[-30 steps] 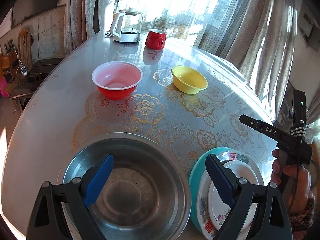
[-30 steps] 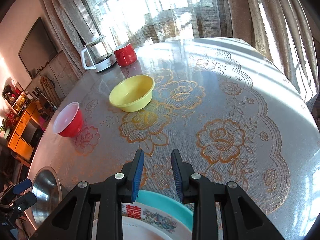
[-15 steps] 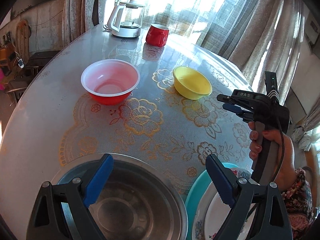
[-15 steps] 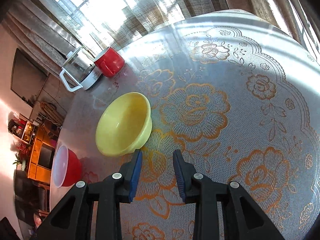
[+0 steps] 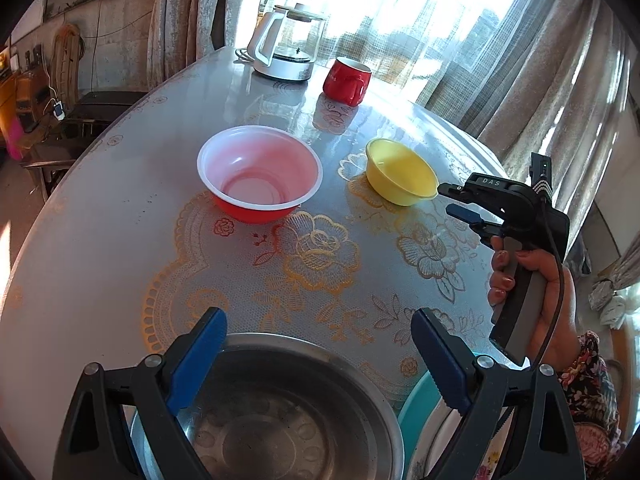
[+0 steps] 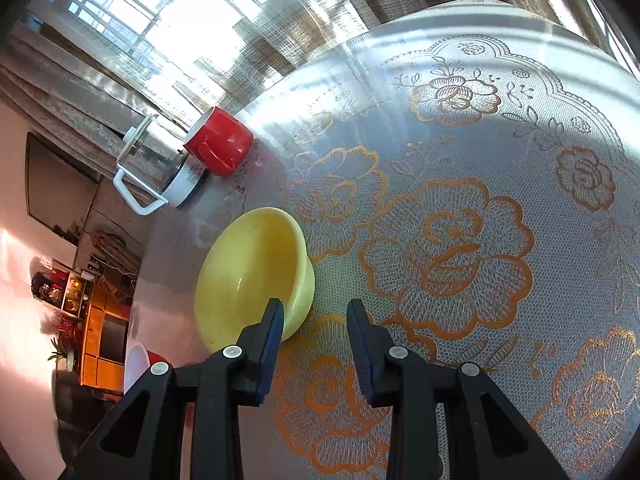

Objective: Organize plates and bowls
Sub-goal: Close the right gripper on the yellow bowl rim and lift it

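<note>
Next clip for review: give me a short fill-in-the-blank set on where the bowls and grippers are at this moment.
1. The right gripper is nearest the ____ bowl.
2. The left gripper hovers with wide-open jaws over a ____ basin.
3. Beside the glass kettle stands a red ____.
4. The red bowl has a ____ inside.

Missing words: yellow; metal; mug; white

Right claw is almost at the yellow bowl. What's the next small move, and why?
Probably ease the right claw forward and slightly left so the near rim of the yellow bowl sits between its pads, then close. The claw is open and empty, one pad overlapping the rim in the right wrist view, the other over bare table.
</note>
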The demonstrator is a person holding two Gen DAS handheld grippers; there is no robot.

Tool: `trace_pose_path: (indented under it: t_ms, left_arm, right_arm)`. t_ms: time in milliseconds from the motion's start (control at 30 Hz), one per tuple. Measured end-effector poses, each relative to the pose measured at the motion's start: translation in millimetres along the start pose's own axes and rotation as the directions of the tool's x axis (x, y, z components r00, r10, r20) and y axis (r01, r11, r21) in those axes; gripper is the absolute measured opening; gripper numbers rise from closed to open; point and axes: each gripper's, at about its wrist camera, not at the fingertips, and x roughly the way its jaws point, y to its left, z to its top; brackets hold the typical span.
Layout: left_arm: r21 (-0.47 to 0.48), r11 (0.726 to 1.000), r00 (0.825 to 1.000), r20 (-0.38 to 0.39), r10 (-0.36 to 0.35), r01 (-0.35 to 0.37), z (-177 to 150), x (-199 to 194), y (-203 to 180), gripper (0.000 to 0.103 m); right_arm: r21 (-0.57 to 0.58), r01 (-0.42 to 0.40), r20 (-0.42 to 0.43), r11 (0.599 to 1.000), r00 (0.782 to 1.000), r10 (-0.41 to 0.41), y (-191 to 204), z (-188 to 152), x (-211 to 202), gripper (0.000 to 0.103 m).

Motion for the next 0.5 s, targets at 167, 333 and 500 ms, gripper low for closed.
trace_pose_path:
  t_ms: [167,333,500]
  left_arm:
    - [0.004,1.000,1.000,-0.005,-0.007,0.007,4.1,2.1,-4.9,0.094]
    - [0.016,1.000,1.000,0.016,0.003,-0.003,9.7,2.7,-9.5,0.094]
    - [0.023,1.000,1.000,0.032,-0.001,0.001,15.9,5.8,-15.0,0.087]
  right_arm:
    - [0.025,-0.009,-0.034,1.000,0.999,0.010,2.5,3.3,17.3,0.033]
    - [-0.014,-0.036,-0.078,0.999,0.996,0.035,9.3,0.7,25.2,0.016]
    - [-0.062,-0.033,-0.105,0.998,0.994,0.027,8.8,-9.0,16.3,0.013]
